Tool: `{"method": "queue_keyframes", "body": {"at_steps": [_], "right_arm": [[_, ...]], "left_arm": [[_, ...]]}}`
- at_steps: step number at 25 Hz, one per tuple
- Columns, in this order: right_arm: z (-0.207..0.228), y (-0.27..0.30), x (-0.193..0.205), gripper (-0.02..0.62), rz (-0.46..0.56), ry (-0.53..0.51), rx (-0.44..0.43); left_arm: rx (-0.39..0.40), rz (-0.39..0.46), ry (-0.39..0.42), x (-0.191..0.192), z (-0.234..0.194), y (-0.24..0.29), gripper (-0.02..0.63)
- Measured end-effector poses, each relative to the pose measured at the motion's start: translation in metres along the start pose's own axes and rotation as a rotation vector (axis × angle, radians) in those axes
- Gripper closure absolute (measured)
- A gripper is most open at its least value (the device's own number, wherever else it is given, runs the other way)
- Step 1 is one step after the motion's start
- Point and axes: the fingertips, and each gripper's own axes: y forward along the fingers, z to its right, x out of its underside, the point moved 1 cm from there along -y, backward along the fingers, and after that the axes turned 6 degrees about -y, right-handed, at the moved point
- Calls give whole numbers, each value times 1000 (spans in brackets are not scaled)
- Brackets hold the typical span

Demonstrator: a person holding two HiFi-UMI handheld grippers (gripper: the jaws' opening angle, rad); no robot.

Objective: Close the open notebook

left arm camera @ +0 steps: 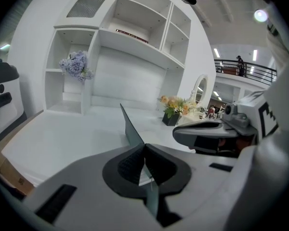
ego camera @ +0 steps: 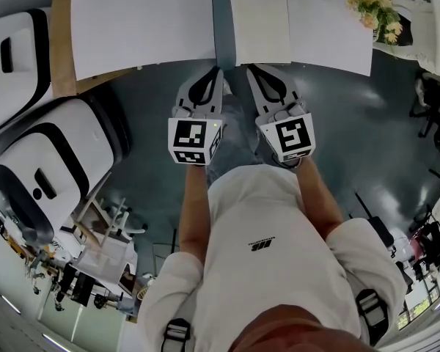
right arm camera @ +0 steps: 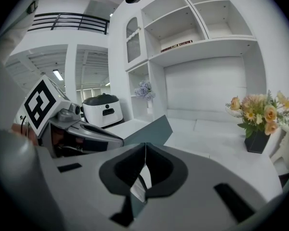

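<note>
Left tongs pinch upright cover of notebook | right tongs pinch its near edge

Notebook: half open, at the table's near edge.
Grey-blue cover stands nearly upright on the left; pale pages lie flat on the white table beside it.

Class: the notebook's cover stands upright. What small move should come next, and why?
Probably swing the left gripper rightward, tipping the cover down onto the pages. Its jaws grip the upright cover, and the right gripper clamps the pages at their near edge.
</note>
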Motion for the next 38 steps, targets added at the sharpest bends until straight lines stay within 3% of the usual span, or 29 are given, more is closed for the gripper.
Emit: {"method": "queue_keyframes", "body": {"at_steps": [38], "right_arm": [[61,-55,48,597,-41,109,176]], "left_arm": [[200,-60,82,4,88,57,606]]}}
